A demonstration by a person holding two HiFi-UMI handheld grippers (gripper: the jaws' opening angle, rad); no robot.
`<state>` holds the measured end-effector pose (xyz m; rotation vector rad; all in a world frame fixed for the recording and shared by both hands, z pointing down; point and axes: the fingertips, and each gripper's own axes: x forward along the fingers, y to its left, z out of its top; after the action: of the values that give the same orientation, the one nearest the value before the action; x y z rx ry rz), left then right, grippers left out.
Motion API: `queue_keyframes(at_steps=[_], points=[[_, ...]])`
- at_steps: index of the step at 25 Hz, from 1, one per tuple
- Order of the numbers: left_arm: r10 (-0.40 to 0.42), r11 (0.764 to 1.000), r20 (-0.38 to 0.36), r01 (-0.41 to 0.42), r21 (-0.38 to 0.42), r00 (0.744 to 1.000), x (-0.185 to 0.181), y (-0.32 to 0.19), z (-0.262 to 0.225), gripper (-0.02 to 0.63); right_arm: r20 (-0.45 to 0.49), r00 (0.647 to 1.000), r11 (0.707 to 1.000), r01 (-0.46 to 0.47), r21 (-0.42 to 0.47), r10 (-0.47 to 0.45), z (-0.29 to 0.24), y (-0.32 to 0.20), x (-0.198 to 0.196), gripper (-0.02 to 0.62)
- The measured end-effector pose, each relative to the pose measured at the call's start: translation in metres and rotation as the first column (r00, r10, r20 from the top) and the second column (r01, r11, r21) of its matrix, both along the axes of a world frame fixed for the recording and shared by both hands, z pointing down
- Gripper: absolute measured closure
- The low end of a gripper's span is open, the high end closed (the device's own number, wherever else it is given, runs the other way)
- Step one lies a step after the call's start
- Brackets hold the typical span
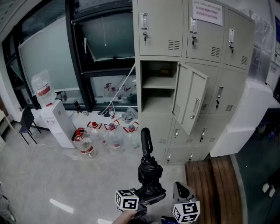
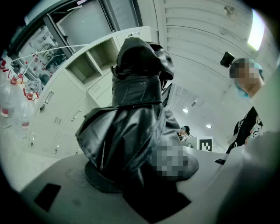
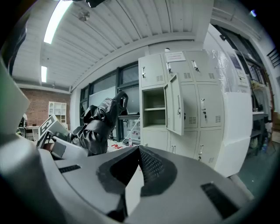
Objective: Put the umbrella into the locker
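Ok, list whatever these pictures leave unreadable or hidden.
- Notice on the top locker door, head view: print too small to read.
- Left tool: pads covered by the umbrella, left gripper view.
- Open locker, head view: upper shelf's back too dim to tell contents.

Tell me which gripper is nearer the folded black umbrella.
Left. The left gripper has the umbrella clamped in its jaws. The right gripper sits beside it to the right, apart, with its jaws together and empty.
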<state>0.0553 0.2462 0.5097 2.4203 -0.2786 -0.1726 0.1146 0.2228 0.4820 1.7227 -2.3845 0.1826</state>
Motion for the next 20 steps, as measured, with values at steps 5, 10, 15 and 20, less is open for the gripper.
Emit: queue_keyframes(at_steps=[5, 10, 15, 20], points=[[-0.007, 1.0, 0.001, 0.007, -0.009, 1.0, -0.001, 0.011, 0.002, 0.336, -0.005, 1.0, 1.0, 0.012, 0.006, -0.012, -0.001, 0.01, -0.002, 0.595], [-0.016, 1.0, 0.0, 0.016, -0.009, 1.0, -0.002, 0.014, 0.003, 0.336, -0.011, 0.999, 0.999, 0.033, 0.012, -0.033, -0.001, 0.014, -0.006, 0.595], [-0.018, 1.0, -0.004, 0.017, -0.023, 1.0, 0.0, 0.008, 0.006, 0.336, 0.011, 0.998, 0.998, 0.056, -0.008, -0.056, 0.003, 0.007, -0.007, 0.594], [-0.017, 0.999, -0.008, 0.017, -0.039, 1.0, 0.005, -0.018, 0.011, 0.336, 0.005, 0.998, 0.998, 0.058, -0.028, -0.058, 0.01, -0.019, -0.002, 0.594]])
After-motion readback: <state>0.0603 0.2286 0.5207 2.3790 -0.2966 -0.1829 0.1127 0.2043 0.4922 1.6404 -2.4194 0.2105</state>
